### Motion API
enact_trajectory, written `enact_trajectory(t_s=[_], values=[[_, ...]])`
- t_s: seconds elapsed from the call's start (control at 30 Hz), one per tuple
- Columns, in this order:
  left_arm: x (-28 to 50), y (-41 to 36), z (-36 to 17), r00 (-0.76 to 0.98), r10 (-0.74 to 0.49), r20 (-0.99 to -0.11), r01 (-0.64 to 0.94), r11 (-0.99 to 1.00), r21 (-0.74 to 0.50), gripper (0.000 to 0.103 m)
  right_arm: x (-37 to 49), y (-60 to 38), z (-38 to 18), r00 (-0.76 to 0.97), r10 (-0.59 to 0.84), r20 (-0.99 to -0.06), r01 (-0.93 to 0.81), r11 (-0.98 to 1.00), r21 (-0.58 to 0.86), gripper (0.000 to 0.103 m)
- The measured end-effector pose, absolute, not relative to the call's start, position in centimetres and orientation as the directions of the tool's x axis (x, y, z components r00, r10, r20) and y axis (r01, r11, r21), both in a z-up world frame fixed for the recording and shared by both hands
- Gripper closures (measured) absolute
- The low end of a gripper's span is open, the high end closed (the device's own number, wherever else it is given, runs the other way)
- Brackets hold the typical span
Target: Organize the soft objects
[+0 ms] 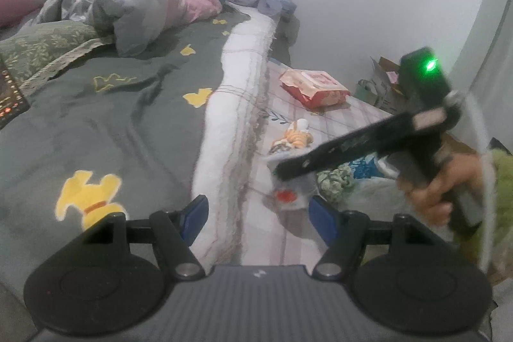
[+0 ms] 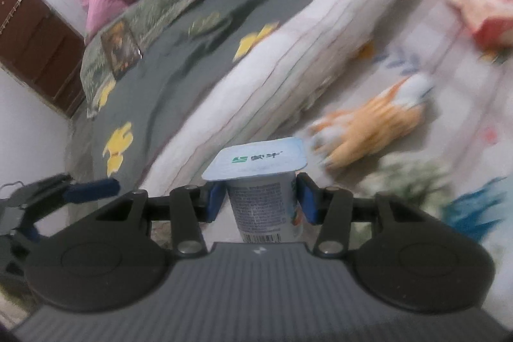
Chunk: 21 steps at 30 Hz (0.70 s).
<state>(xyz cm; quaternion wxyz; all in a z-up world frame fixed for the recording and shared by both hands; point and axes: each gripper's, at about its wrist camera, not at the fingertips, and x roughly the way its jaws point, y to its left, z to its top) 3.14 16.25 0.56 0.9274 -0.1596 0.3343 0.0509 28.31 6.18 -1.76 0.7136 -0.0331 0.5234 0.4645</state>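
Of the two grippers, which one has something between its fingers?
The right gripper: its blue pads clamp a yogurt cup just under the foil lid. The left gripper stands open with nothing between its fingers.
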Motion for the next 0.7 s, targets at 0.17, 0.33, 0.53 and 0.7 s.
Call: enact_trajectory(t_s=[0.17, 0.33, 0.53, 0.7], values=[[2.0, 16.8, 0.7, 0.774, 0.001, -0.633, -0.213, 0.942, -0.259, 0.033, 25.8, 8.2, -3.7, 0.065, 0.606, -0.793, -0.746, 0.558, 0.364, 0.055], [1.5, 17.0, 0.4, 0.776, -0.025, -0.63, -0.195, 0.941, -0.278, 0.033, 24.7, 7.5, -3.4, 0.084, 0.602, -0.794, -0.753, 0.56, 0.346, 0.054], [1.8, 16.3, -0.1, 0.769, -0.074, -0.634, -0.141, 0.949, -0.282, 0.033, 23.3, 5.4, -3.4, 0.087, 0.587, -0.805, -0.738, 0.581, 0.344, 0.052], [2.8, 15.1, -1.1, 0.752, -0.133, -0.646, -0.083, 0.953, -0.293, 0.033, 22.5, 3.5, -2.9, 0.081, 0.61, -0.788, -0.701, 0.597, 0.39, 0.05]])
